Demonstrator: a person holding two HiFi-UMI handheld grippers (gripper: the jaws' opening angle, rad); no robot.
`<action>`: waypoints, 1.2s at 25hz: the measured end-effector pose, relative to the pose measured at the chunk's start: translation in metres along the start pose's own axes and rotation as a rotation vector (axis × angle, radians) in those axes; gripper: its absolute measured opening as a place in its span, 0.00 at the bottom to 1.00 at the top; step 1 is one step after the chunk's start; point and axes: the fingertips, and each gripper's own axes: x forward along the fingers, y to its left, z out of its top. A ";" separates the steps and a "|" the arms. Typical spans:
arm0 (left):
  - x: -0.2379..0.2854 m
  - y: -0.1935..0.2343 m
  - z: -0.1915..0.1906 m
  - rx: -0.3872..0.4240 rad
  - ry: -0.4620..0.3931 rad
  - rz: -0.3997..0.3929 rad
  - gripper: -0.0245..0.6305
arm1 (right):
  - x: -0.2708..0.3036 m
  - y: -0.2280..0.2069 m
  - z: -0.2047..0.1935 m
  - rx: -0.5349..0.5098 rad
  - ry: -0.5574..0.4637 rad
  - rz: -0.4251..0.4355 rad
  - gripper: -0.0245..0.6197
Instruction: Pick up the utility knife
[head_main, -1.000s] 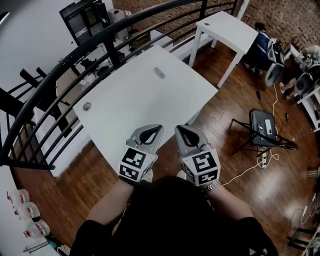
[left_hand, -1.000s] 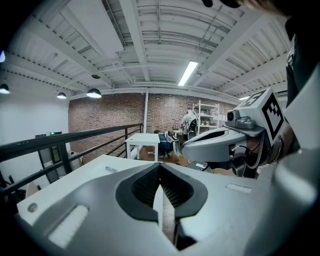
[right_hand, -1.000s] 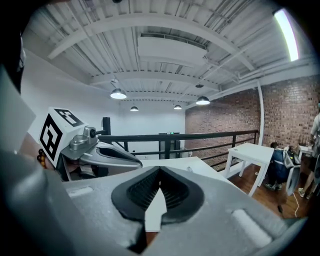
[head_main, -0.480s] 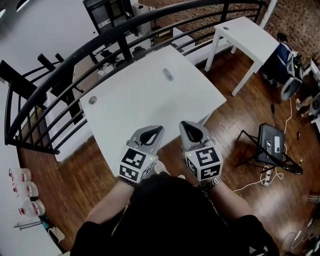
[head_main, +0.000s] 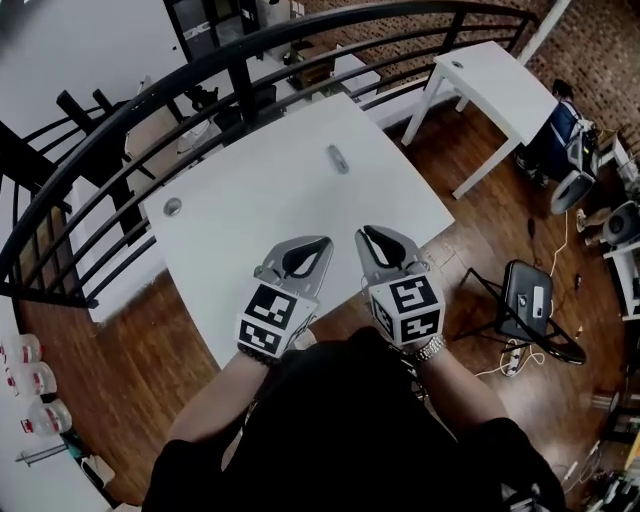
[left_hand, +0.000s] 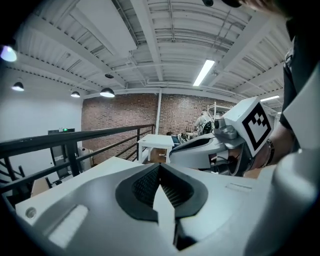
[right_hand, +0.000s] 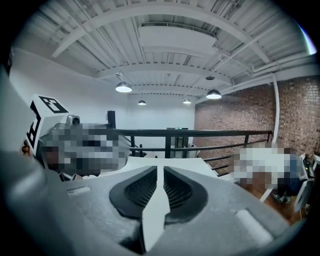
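Observation:
The utility knife (head_main: 338, 158), a small grey bar, lies on the far part of the white table (head_main: 250, 210). Both grippers hover side by side over the table's near edge, well short of the knife. My left gripper (head_main: 322, 243) (left_hand: 159, 167) has its jaws meeting at the tips, with nothing between them. My right gripper (head_main: 366, 234) (right_hand: 159, 170) is opening: a narrow slit shows between its pads, and nothing is in it. The knife appears in neither gripper view. The right gripper (left_hand: 202, 149) shows sideways in the left gripper view.
A black railing (head_main: 240, 50) curves round behind the table. A round grey cap (head_main: 173, 207) sits in the table's left part. A second white table (head_main: 495, 85) stands at the upper right. A black chair (head_main: 528, 300) and cables are on the wooden floor to the right.
Both grippers have moved forward from the table's near edge to above its surface, closer to the knife. The head view has shifted with them.

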 end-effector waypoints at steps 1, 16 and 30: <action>0.003 0.003 0.003 0.003 -0.005 0.004 0.06 | 0.007 -0.004 -0.001 0.000 0.014 0.007 0.09; 0.108 0.082 -0.003 -0.099 0.117 0.174 0.06 | 0.155 -0.096 -0.023 -0.004 0.143 0.164 0.22; 0.197 0.149 -0.039 -0.217 0.263 0.298 0.06 | 0.298 -0.136 -0.088 -0.034 0.319 0.289 0.32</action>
